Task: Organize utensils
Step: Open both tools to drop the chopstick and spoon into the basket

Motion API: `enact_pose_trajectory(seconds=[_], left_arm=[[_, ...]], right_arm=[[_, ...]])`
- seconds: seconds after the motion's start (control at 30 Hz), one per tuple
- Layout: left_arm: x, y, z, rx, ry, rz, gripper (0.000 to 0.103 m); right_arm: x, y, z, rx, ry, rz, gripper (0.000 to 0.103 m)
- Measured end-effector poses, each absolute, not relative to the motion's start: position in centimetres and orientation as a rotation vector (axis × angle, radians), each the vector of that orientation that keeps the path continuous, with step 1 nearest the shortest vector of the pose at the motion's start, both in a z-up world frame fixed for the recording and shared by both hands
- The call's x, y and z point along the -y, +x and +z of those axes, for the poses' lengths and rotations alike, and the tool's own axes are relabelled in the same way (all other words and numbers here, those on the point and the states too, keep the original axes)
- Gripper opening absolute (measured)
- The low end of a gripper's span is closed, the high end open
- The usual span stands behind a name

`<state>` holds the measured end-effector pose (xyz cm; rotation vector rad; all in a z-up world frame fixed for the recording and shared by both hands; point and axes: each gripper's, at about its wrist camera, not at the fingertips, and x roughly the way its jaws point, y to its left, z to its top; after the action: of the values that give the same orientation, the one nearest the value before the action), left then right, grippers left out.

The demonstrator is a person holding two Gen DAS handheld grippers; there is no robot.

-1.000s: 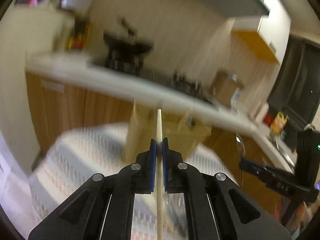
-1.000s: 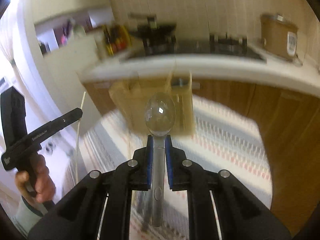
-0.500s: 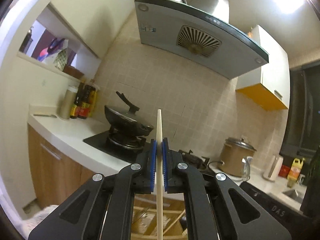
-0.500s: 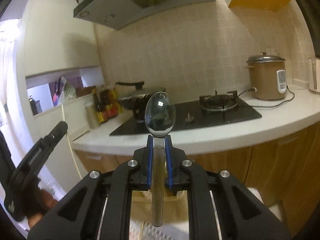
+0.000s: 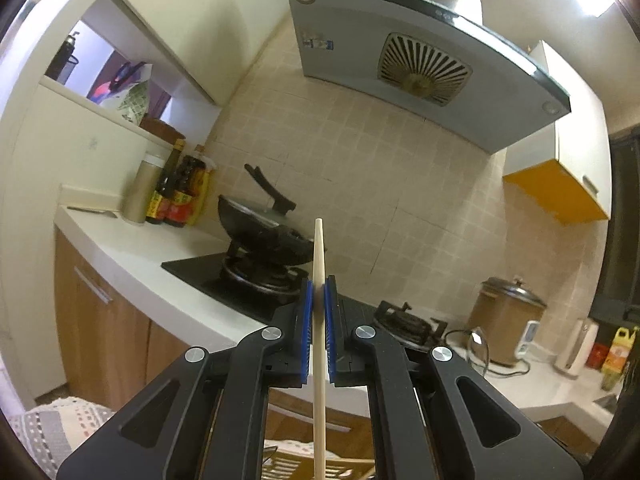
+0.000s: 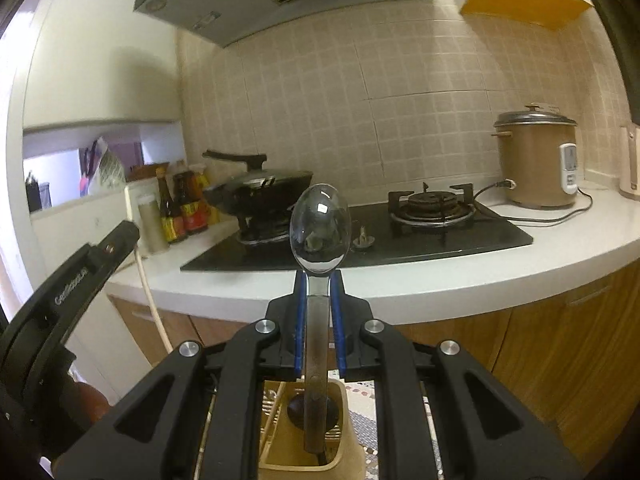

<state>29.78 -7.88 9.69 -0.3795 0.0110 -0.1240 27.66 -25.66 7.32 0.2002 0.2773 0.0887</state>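
Left gripper (image 5: 319, 292) clamps a chopstick (image 5: 319, 360) upright; right gripper (image 6: 319, 280) pinches a spoon (image 6: 320, 224) by its handle — both apparently poised for dropping into the holder (image 6: 348, 436) below.

My chopstick (image 5: 320, 380) runs off the bottom edge, spoon (image 6: 319, 300) handle end hides the holder (image 6: 304, 452) compartment below, holder cut by my fingers (image 6: 298, 320) and the frame, left hand (image 6: 86, 404) mostly hidden

You face a beige tiled wall (image 6: 420, 80) behind a white counter (image 6: 440, 280), wooden cabinets (image 6: 560, 340) below, range hood (image 5: 420, 64) overhead.
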Motion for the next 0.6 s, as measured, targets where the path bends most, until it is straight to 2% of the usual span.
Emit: enact_pose_trajectory(seconds=[0.23, 0.3, 0.33, 0.37, 0.47, 0.5, 0.6], left_arm=[[8.9, 29.5, 8.2, -0.072, -0.291, -0.137, 0.005], [8.4, 28.9, 8.2, -0.084, -0.288, -0.161, 0.011], [8.0, 28.4, 8.3, -0.092, -0.286, -0.171, 0.02], [7.7, 28.1, 8.5, -0.097, -0.287, -0.179, 0.024], [6.5, 26.6, 9.2, -0.125, -0.287, -0.223, 0.025], [6.2, 26.0, 9.4, -0.129, -0.286, -0.228, 0.027], [5.0, 23.9, 9.9, -0.15, -0.264, -0.242, 0.028]], right_arm=[[24.8, 26.7, 6.1, -0.298, 0.146, 0.103, 0.01], [25.0, 26.0, 6.0, -0.318, 0.141, 0.116, 0.011], [25.2, 25.5, 6.0, -0.323, 0.145, 0.114, 0.011], [25.4, 25.1, 6.1, -0.332, 0.15, 0.12, 0.011], [26.1, 23.6, 6.4, -0.35, 0.177, 0.142, 0.028], [26.2, 23.2, 6.6, -0.35, 0.186, 0.143, 0.04], [26.9, 21.7, 7.0, -0.368, 0.225, 0.154, 0.041]])
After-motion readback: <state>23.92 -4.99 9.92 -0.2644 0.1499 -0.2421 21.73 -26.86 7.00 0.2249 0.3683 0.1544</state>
